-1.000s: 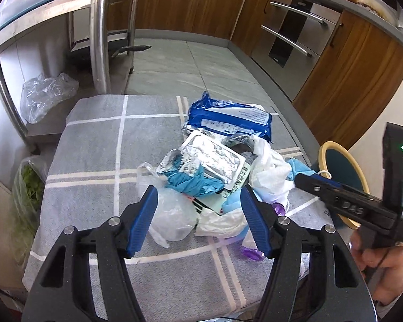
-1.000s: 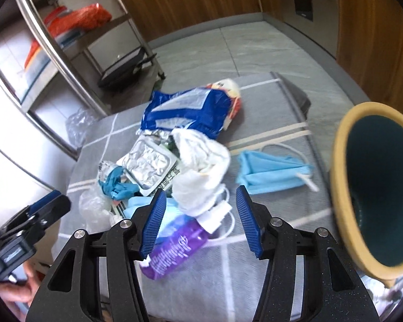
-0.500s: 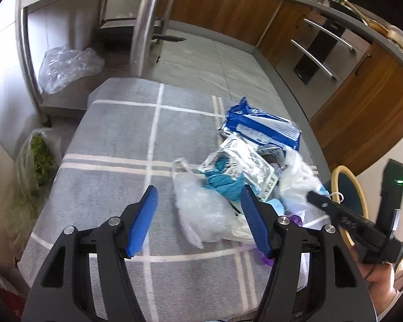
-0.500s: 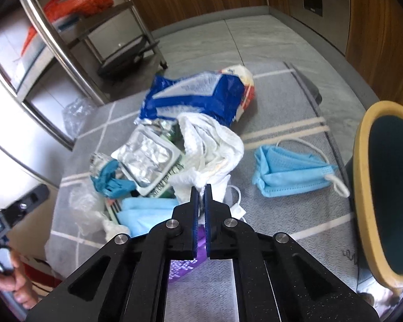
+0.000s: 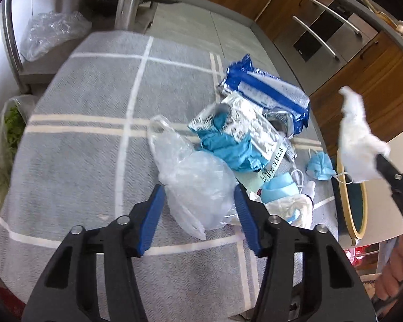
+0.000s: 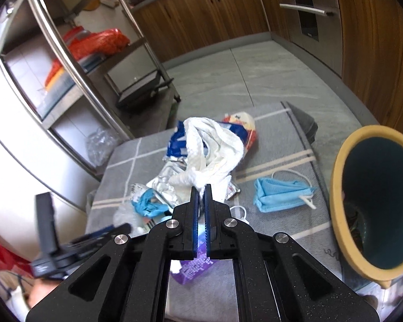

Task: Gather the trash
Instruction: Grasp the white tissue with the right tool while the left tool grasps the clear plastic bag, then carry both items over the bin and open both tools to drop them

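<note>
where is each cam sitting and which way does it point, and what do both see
Left wrist: on the left gripper, looking down along its fingers at the clear plastic bag between the open jaws, which have just been closing; a hand holding the right gripper shows at right.
Right wrist: on the right gripper, facing down at the trash pile; its jaws are shut on the white paper towel; the left gripper and its hand show blurred at lower left.
Shared: the towel, blue face mask, foil tray, grey tablecloth, and yellow-rimmed bin.
</note>
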Demonstrator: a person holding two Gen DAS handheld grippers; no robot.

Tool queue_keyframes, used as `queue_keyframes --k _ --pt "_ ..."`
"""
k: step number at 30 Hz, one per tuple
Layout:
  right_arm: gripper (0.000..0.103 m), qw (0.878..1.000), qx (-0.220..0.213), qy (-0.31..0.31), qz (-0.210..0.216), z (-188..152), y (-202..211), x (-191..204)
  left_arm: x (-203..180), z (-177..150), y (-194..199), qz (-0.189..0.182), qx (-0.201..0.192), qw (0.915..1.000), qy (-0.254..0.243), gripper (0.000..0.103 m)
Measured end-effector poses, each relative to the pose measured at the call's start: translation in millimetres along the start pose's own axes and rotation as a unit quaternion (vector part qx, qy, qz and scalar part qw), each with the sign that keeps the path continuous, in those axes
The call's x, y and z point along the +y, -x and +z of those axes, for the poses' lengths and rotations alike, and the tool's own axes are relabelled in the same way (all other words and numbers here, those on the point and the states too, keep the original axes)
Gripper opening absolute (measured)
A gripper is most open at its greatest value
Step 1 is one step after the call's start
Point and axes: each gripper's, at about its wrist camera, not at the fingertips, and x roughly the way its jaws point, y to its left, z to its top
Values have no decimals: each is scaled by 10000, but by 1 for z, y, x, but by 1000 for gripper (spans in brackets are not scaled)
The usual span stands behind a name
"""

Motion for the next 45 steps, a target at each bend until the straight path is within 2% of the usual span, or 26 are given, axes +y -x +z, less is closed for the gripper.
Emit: queue_keyframes --k 5,8,12,18,21,25,29,37,45 --pt "5 9999 -108 -6 20 -2 21 0 6 -2 -1 -65 32 9999 142 29" --pt "5 9999 -146 1 14 -6 29 0 10 -5 7 -124 31 9996 234 22" --pt "5 9998 -193 -16 2 -12 39 -2 11 -9 24 -46 -16 9997 257 20" --pt "5 9996 -258 -55 -24 -18 52 -9 10 -12 63 38 -356 9987 351 20" --pt "5 9994 -317 -90 -43 -20 60 -15 0 -10 79 57 -599 9979 234 20" --pt "5 9989 -434 -142 -87 -22 73 -25 -30 -4 96 -98 -887 9960 -38 20" --pt "5 9977 -616 -197 -225 -23 91 -40 -75 3 101 -270 -1017 9929 -547 20" --pt "5 9939 -846 -413 -580 -28 118 -83 -173 5 81 -500 -906 9830 -1520 20" --pt "5 9894 -842 -806 -867 -38 125 -128 -249 -1 49 -761 -709 9724 -2087 20"
